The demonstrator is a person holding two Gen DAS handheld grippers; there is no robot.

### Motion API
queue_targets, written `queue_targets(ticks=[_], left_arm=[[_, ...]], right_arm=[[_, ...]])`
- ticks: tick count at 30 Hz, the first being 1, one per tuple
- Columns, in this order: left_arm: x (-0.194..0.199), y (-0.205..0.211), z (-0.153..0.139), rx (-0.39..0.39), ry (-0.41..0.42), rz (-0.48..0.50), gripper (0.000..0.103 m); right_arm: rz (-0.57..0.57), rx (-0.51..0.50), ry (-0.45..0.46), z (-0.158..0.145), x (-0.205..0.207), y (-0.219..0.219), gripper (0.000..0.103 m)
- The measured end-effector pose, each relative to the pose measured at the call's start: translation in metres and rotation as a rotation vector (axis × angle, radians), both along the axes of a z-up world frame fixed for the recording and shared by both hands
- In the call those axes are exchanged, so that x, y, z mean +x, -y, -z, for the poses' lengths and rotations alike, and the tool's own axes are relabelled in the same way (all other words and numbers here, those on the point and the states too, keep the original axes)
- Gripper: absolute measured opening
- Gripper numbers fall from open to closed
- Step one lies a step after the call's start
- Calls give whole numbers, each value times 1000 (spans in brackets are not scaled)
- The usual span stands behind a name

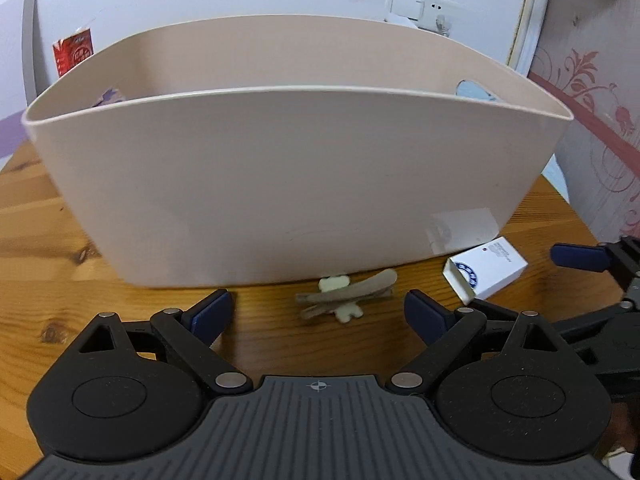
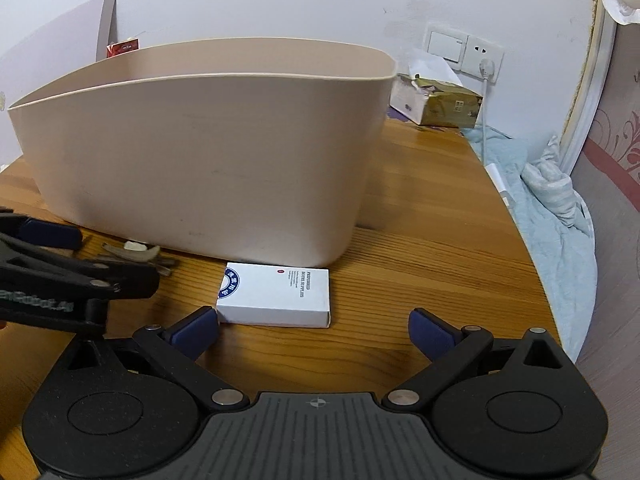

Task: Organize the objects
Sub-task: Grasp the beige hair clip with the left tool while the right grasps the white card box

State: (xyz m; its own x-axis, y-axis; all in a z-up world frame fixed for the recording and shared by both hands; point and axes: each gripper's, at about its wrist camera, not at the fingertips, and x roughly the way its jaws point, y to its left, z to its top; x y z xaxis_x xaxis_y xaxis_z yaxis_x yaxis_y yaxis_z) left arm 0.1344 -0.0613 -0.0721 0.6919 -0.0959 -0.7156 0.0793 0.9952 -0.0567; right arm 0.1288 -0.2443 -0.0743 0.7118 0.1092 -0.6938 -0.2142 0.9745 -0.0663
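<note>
A large beige plastic bin [image 1: 280, 184] stands on the wooden table [image 1: 60, 272]; it also shows in the right wrist view [image 2: 200, 160]. A brown hair clip [image 1: 346, 294] lies in front of it, between and just beyond the fingers of my open, empty left gripper [image 1: 320, 314]. A small white box with a blue emblem [image 2: 276, 294] lies by the bin's near corner, just ahead of my open, empty right gripper [image 2: 314, 330]. The box also shows in the left wrist view [image 1: 486, 270]. The clip [image 2: 136, 256] shows left in the right wrist view.
A red packet [image 1: 74, 54] stands behind the bin on the left. A tissue box and a gold carton [image 2: 444, 106] sit at the back right near a wall socket [image 2: 484, 58]. A light blue cloth [image 2: 552, 208] lies past the table's rounded right edge.
</note>
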Motion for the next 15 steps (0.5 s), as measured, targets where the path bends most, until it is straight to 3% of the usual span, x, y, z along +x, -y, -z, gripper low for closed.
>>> queue_targets(ticks=[4,9,15], left_arm=[[4,15,3,57,5,-69,98],[2,13,5,63,18,-121,98],[-4,11,1,66,20,-127,86]], right_arm=[[-10,3,12,1,3,3,103],[-21,14,27,2,8,0,102],[-48,35,48,2,4,-11,83]])
